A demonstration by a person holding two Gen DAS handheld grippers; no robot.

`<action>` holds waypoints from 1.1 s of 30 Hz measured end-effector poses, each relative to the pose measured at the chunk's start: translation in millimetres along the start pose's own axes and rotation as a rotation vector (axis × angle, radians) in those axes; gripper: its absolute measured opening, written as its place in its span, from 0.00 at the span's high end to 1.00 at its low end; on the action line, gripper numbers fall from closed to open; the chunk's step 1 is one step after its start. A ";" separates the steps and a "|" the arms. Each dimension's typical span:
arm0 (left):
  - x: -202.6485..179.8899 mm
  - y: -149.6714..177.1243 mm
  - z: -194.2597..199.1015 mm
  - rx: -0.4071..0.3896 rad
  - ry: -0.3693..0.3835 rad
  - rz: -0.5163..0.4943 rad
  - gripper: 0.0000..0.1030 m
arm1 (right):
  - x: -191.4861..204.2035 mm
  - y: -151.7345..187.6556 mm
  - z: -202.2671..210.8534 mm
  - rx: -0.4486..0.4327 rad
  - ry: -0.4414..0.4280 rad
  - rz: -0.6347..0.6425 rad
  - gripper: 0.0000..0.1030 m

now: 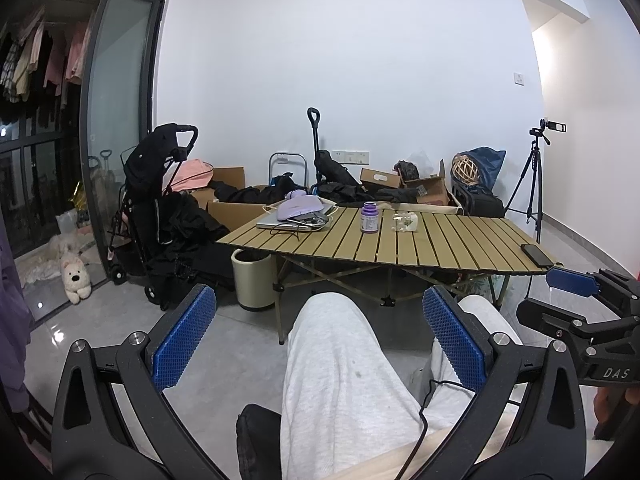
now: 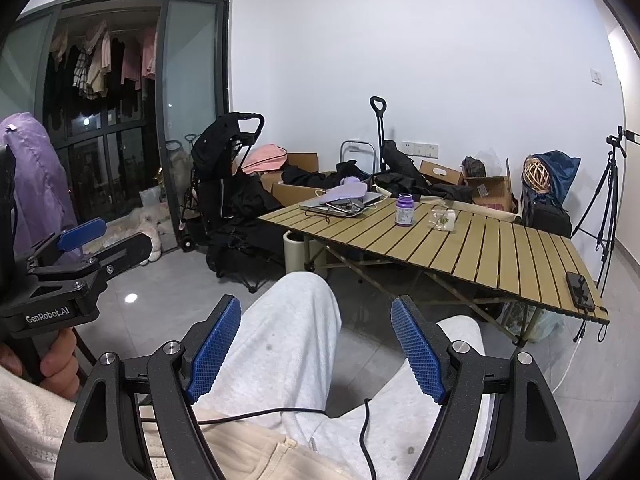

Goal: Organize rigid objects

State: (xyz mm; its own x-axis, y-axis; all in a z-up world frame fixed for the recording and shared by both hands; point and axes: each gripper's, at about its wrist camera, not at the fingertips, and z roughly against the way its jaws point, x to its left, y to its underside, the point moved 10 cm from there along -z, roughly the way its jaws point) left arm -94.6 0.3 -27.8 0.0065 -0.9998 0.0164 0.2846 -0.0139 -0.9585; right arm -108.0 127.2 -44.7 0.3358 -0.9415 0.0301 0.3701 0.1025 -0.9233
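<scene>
A slatted wooden folding table (image 1: 440, 240) (image 2: 500, 248) stands ahead of me. On it are a purple bottle (image 1: 369, 218) (image 2: 404, 210), a small clear item (image 1: 406, 223) (image 2: 442, 219), a lilac device (image 1: 301, 207) (image 2: 346, 193) lying on a laptop (image 1: 280, 222) (image 2: 340, 204), and a black phone (image 1: 538, 255) (image 2: 580, 286) at the near right corner. My left gripper (image 1: 320, 328) is open and empty, low over my lap, well short of the table. My right gripper (image 2: 316, 344) is open and empty, likewise over my lap.
My legs in light grey trousers (image 1: 340, 360) (image 2: 296, 328) fill the foreground. A black stroller (image 1: 160, 200), a cream bin (image 1: 254, 280), cardboard boxes (image 1: 424, 188) and dark clothes lie behind the table. A tripod (image 1: 532, 184) stands at the right. A glass door (image 1: 116, 120) is at the left.
</scene>
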 end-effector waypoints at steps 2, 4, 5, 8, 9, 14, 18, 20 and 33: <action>2.1 -0.7 -0.2 0.001 -0.004 0.006 0.00 | -0.5 0.2 0.0 0.000 0.000 -0.003 0.20; 3.1 -1.8 -0.9 0.005 -0.004 0.011 0.00 | -1.3 0.1 -0.4 0.004 0.004 -0.006 0.20; 3.6 -2.3 -0.7 0.004 -0.004 0.012 0.00 | -2.1 -0.6 -0.4 0.003 0.006 -0.007 0.20; 2.3 -5.0 -2.8 0.003 -0.005 0.010 0.00 | -0.8 -1.8 1.0 -0.004 0.005 0.000 0.20; 1.8 -5.2 -3.8 0.002 -0.004 0.010 0.00 | -0.1 -1.8 1.3 -0.004 0.006 0.004 0.20; 0.9 -3.5 -5.7 0.002 -0.003 0.011 0.00 | -0.2 0.8 0.3 0.002 0.006 0.001 0.20; 0.4 -0.5 -3.4 -0.001 -0.002 0.012 0.00 | -1.5 -0.7 0.1 -0.001 0.006 0.002 0.20; 0.4 -0.4 -3.4 -0.001 -0.003 0.012 0.00 | -1.7 -0.7 -0.2 -0.001 0.006 0.001 0.20; -2.2 -3.7 -10.9 -0.009 0.005 0.003 0.00 | -6.7 -2.2 -2.4 0.000 0.023 0.012 0.20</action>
State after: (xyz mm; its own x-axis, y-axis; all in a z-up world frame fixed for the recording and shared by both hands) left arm -106.2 2.4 -27.4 0.0027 -0.9999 0.0117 0.2760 -0.0105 -0.9611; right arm -113.1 132.5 -43.8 0.3204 -0.9472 0.0101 0.3659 0.1139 -0.9237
